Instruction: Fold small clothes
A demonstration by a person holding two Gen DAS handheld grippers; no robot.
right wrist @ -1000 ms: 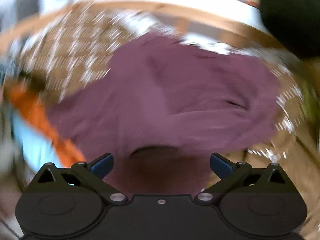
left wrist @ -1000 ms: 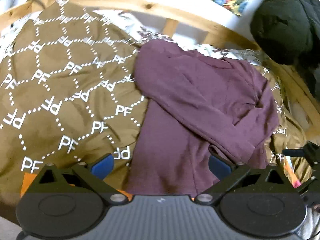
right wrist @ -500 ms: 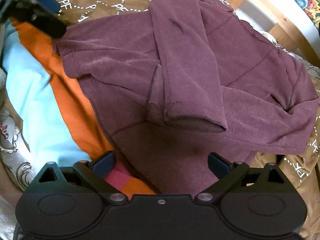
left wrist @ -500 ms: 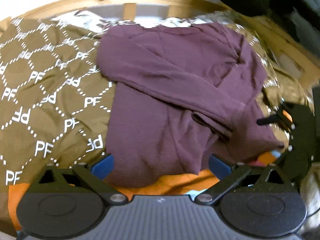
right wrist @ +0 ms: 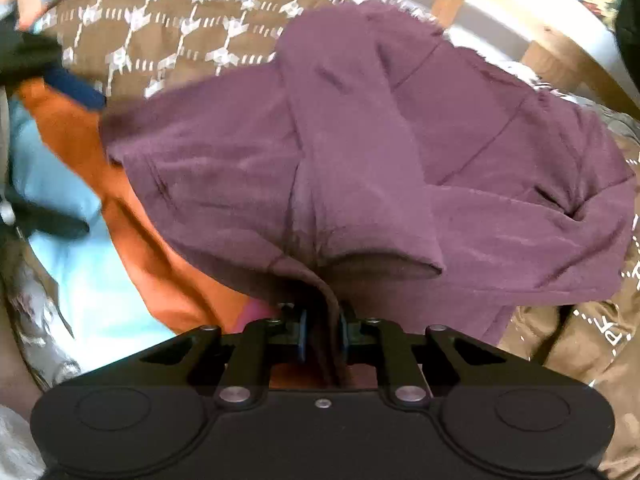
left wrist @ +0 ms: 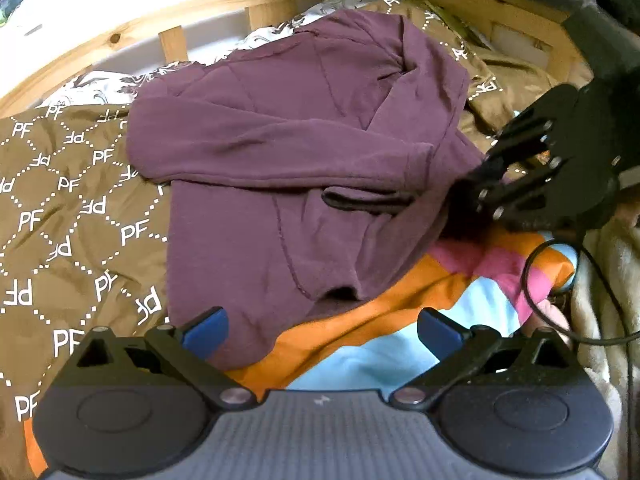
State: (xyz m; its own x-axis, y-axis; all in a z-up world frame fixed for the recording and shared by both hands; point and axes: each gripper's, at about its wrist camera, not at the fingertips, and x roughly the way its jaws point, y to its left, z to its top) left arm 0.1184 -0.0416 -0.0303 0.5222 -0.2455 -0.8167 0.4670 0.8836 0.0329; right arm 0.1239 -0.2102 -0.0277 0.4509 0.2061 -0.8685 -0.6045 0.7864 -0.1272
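From the left wrist, the left gripper [left wrist: 322,326] gapes wide above the purple top [left wrist: 288,176], spread over the brown quilt [left wrist: 60,216]; from the right wrist, the right gripper [right wrist: 322,334] pinches that top's [right wrist: 360,152] near edge.

A brown quilted bedspread printed with white "PF" letters and dotted diamond lines [left wrist: 60,216] covers the left portion of the bed in the left wrist view; it appears blurred at upper left in the right wrist view [right wrist: 168,32]. A striped blanket in orange, light blue and pink bands [left wrist: 404,320] lies at the near edge. A curved light wooden bed rail with short upright slats [left wrist: 172,40] runs along the far side. A white-and-grey floral patterned sheet [left wrist: 100,88] shows just below the rail. A cream fleece blanket [left wrist: 608,280] lies at far right, crossed by a thin black cable [left wrist: 532,300].
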